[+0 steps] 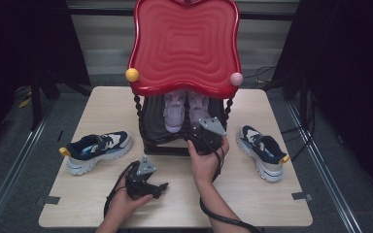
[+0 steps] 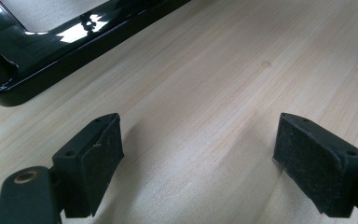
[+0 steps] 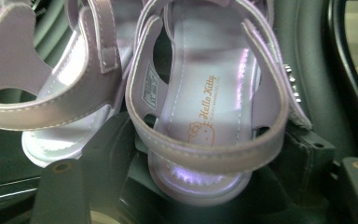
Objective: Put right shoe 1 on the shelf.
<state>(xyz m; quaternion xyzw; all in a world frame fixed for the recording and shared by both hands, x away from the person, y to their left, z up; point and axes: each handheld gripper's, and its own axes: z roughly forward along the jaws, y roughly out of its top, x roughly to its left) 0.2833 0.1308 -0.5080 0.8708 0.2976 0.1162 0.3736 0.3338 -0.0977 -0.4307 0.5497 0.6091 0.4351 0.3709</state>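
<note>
Sandals, a lilac pair, sit on the lower shelf of a red-topped rack (image 1: pixel 184 43) at twelve o'clock on the table (image 1: pixel 252 194). My right claw (image 3: pixel 209 186) reaches in at the heel of the right-hand sandal (image 3: pixel 214 107); its jaws stand on either side of the heel strap, and I cannot tell whether the pads press it. The other sandal (image 3: pixel 51 93) lies just beside it, at nine o'clock. My left claw (image 2: pixel 198 158) is released, jaws wide over bare wood at six o'clock, near the rack's black base (image 2: pixel 74 42). Navy sneakers lie at nine o'clock (image 1: pixel 97 148) and three o'clock (image 1: pixel 262 148).
</note>
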